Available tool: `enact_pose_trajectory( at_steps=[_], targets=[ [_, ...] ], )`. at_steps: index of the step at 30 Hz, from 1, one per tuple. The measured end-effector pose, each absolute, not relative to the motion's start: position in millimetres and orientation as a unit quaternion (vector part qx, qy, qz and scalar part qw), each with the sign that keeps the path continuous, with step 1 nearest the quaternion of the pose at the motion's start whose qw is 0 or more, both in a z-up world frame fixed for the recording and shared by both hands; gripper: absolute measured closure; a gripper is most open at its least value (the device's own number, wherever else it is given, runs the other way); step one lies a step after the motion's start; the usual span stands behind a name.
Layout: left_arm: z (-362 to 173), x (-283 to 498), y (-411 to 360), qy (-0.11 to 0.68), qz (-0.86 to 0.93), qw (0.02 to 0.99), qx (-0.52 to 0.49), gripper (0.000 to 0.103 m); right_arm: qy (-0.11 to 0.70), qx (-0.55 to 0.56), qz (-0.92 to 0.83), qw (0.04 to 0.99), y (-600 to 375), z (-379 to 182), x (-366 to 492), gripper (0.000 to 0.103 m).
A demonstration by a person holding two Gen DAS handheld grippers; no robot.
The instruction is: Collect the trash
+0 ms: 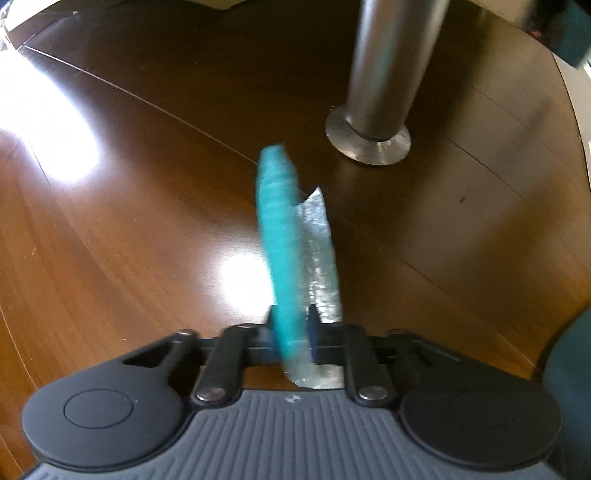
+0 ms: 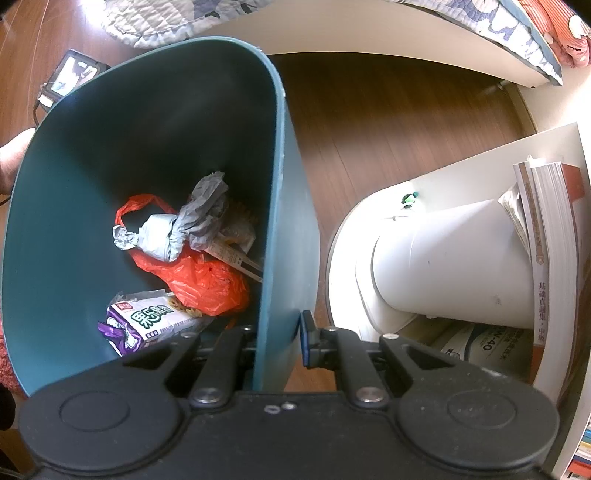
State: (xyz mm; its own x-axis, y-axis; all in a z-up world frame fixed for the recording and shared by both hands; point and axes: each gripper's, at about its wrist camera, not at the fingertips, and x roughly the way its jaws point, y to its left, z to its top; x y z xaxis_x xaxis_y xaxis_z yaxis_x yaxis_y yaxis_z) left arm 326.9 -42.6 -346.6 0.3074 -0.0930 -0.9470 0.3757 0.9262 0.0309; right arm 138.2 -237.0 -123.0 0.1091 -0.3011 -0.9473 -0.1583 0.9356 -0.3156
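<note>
My left gripper [image 1: 291,332] is shut on a teal and silver foil wrapper [image 1: 280,236], which sticks up from the jaws above the brown wood floor [image 1: 129,206]. My right gripper [image 2: 277,336] is shut on the wall of a teal trash bin [image 2: 273,184], one finger inside, one finger [image 2: 306,338] outside. The bin holds an orange plastic bag [image 2: 207,280], grey crumpled paper [image 2: 184,225] and a purple snack packet [image 2: 140,325].
A metal table leg [image 1: 384,81] with a round foot stands on the floor just beyond the wrapper. Beside the bin are a white cylinder on a round base [image 2: 443,266], stacked books [image 2: 550,258] and a bed edge with a quilt [image 2: 480,22].
</note>
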Motion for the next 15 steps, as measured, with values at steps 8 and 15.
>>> enact_pose_trajectory(
  at_steps=[8, 15],
  targets=[
    [-311, 313, -20, 0.543, -0.170, 0.817, 0.088, 0.100, 0.661, -0.176, -0.046, 0.728, -237, -123, 136, 0.092],
    [-240, 284, 27, 0.516, -0.207, 0.829, 0.066, 0.100, 0.659, -0.188, -0.046, 0.727, -237, -125, 137, 0.094]
  ],
)
